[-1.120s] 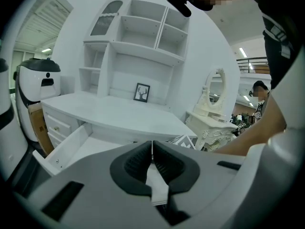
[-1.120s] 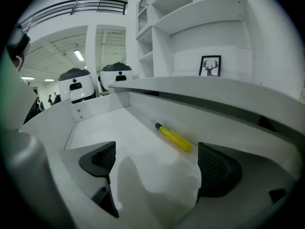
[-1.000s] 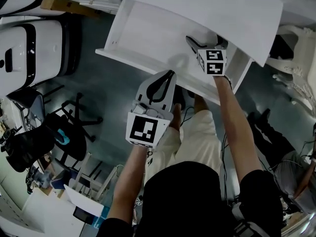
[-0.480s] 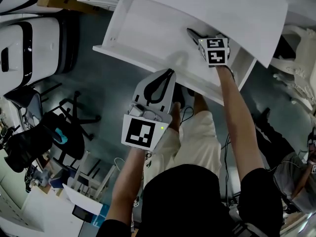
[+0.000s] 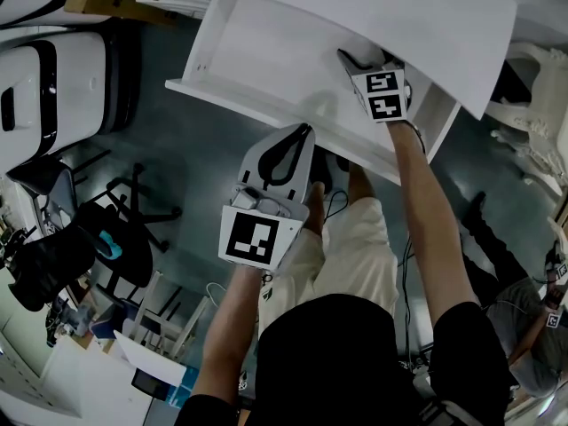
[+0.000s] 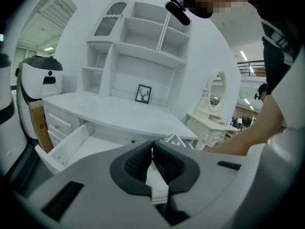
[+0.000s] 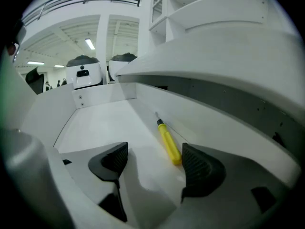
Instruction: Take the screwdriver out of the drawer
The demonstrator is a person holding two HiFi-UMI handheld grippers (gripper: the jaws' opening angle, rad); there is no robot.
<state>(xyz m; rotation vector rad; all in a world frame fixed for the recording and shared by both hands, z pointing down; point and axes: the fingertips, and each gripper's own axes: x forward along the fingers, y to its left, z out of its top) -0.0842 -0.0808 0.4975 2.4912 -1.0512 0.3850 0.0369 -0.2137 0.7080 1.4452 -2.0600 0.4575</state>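
The right gripper point(image 7: 155, 152) is reaching into the open drawer point(image 7: 102, 120), under the overhang of the white worktop point(image 5: 355, 3). Its fingers point(image 7: 200, 168) are standing apart, having just been closing in from a wider spread, and they are not pressing on anything.

The yellow screwdriver point(image 7: 169, 144) is lying flat on the drawer floor on the right side, close along the long inner wall under the worktop. Its long axis is running almost straight away from the gripper. The dark tip is pointing to the far end and the butt of the handle is coming nearest. That butt is sitting just ahead of the right-hand finger and just inside its inner edge, so the tool is lying hard to the right of the gap rather than in the middle of it. The left-hand finger point(image 7: 112, 162) is standing well apart from the handle.

As I judge it, the gripper is needing to slide a little to the right and further in. That should bring the handle between both pads before they close across it, and the wall leaves little room on that side.

The left gripper point(image 5: 302, 138) is hanging outside the drawer on the near side, in front of its front panel, with its fingers point(image 6: 169, 163) together on nothing. It is much the farther of the two from the tool. In the head view the screwdriver is not showing.
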